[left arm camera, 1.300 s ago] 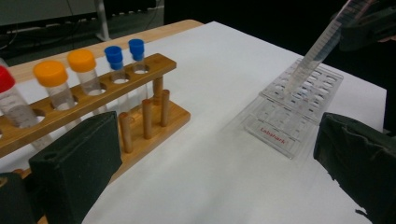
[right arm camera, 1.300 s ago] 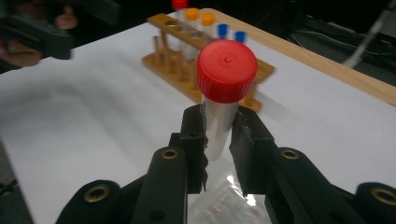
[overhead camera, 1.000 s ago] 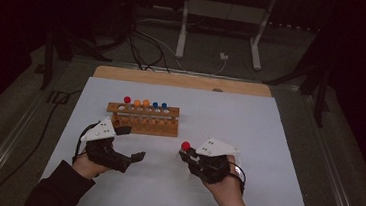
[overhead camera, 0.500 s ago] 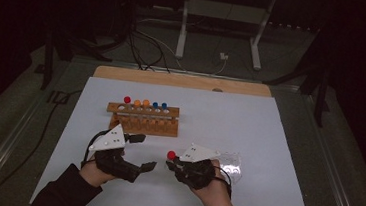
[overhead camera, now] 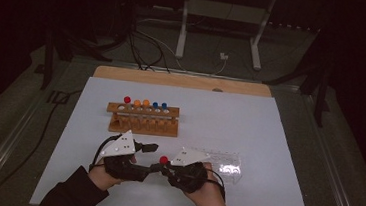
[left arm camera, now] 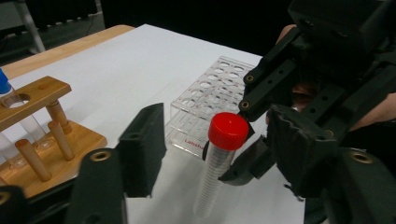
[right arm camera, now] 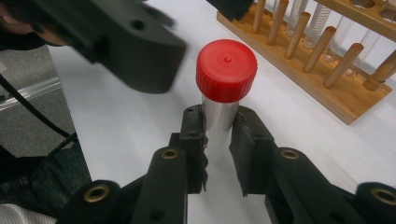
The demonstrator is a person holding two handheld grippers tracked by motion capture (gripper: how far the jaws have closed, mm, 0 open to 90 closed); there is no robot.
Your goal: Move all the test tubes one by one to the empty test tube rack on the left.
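A clear tube with a red cap [right arm camera: 226, 70] stands upright in my right gripper [right arm camera: 219, 135], whose pads are shut on its body just below the cap. In the high view the red cap [overhead camera: 164, 159] sits between the two hands near the table's front. My left gripper [left arm camera: 219, 149] reaches in from the left, and its jaws straddle the tube [left arm camera: 215, 168] at cap height. They have just been closing, and a gap still shows on each side of the cap. One left finger [right arm camera: 126, 46] looms blurred beside the cap.
A wooden rack [overhead camera: 143, 119] with red, orange and blue capped tubes stands behind the hands on the white mat [overhead camera: 268, 140]. A clear plastic rack [overhead camera: 221, 161] lies flat just right of my right hand. Table frame legs and cables sit beyond the far edge.
The two hands have come together: the left moved right, the right moved left and slightly down with the tube. The left jaws have narrowed around the red cap.
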